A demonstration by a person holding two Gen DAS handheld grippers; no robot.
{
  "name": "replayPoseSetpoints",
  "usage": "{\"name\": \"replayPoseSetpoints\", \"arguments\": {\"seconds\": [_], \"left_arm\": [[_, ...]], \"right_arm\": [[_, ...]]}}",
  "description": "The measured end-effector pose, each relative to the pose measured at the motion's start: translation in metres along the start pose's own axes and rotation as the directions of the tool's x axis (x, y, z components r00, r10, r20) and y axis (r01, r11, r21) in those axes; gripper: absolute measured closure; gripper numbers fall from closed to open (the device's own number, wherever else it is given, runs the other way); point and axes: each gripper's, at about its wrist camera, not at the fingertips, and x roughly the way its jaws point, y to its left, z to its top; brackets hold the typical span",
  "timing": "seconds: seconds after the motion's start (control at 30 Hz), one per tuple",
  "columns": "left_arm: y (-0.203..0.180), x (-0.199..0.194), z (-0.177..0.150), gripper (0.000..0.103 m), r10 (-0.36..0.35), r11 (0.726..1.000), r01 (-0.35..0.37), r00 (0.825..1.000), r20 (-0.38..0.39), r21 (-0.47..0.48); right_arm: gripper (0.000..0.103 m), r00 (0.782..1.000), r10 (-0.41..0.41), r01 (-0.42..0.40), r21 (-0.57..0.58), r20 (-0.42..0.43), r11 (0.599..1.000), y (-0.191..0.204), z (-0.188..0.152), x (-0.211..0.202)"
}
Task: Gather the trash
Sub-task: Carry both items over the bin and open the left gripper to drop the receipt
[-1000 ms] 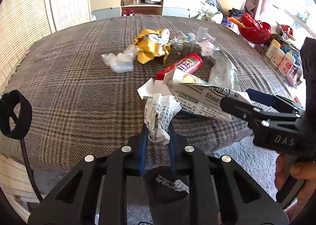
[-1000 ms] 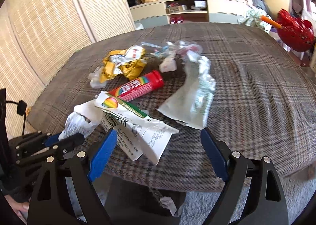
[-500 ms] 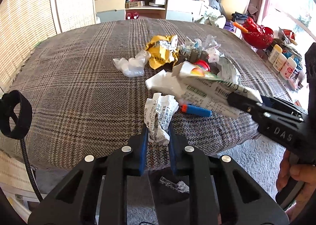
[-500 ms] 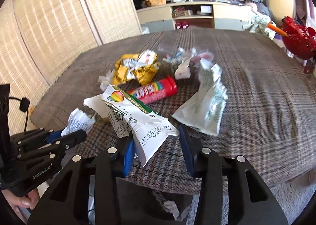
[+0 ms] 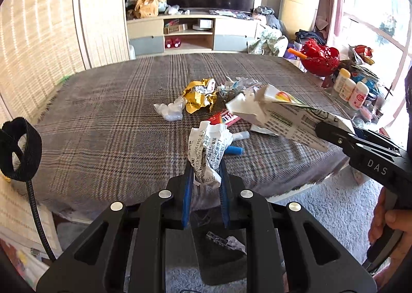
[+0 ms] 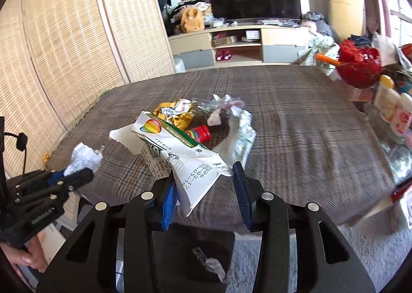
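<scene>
Grippers both loaded, held at the near edge of the table point(image 5: 108, 123), which is covered with a brown plaid cloth. Left gripper point(image 5: 206, 166): jaws nearly closed, blue pads pinching a crumpled printed paper point(image 5: 209, 150) that stands up between them. Same paper seen in the right wrist view as a white wad point(image 6: 83, 157) at the tip of the left gripper, near left of the table.

Right gripper point(image 6: 204, 177): jaws narrowed onto a flattened white carton point(image 6: 177, 154) with a green stripe and a rainbow ball print. Left pad presses the carton; contact at the right pad not clear. Carton is lifted off the cloth and sticks out forward and left. In the left wrist view the carton point(image 5: 280, 116) juts in from the right, held by the right gripper point(image 5: 327, 129).

Remaining trash at table centre: yellow wrapper point(image 5: 199, 96), clear plastic scrap point(image 5: 170, 110) to its left, red tube point(image 6: 199, 133) partly behind the carton, white plastic bag point(image 6: 239, 136) to the right of the tube, blue stick point(image 5: 234, 150) just behind the crumpled paper.

Dark bin point(image 6: 185, 246) sits on the floor below both grippers, a few scraps inside. Red basket point(image 6: 359, 67) at the far right.
</scene>
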Motion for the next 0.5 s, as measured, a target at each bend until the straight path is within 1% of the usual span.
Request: {"name": "replayPoseSetpoints", "arguments": {"seconds": [0.1, 0.23, 0.37, 0.5], "left_arm": [[-0.005, -0.016, -0.014, 0.086, 0.004, 1.0, -0.004, 1.0, -0.001, 0.001], [-0.01, -0.026, -0.039, 0.086, 0.006, 1.0, -0.006, 1.0, -0.022, -0.007], [-0.017, -0.023, -0.065, 0.086, -0.011, 1.0, 0.01, 0.998, -0.067, -0.015], [-0.019, -0.008, -0.089, 0.086, -0.018, 1.0, 0.015, 0.993, -0.116, -0.026]], "right_arm": [[0.061, 1.0, -0.021, 0.021, -0.004, -0.008, 1.0, -0.002, -0.013, -0.016], [0.061, 0.999, -0.039, 0.039, -0.001, -0.031, 0.999, -0.006, -0.036, -0.032], [0.061, 0.996, -0.046, 0.047, 0.011, -0.071, 0.999, -0.012, -0.062, -0.036], [0.061, 0.991, -0.054, 0.057, 0.018, -0.122, 0.998, -0.016, -0.084, -0.025]]}}
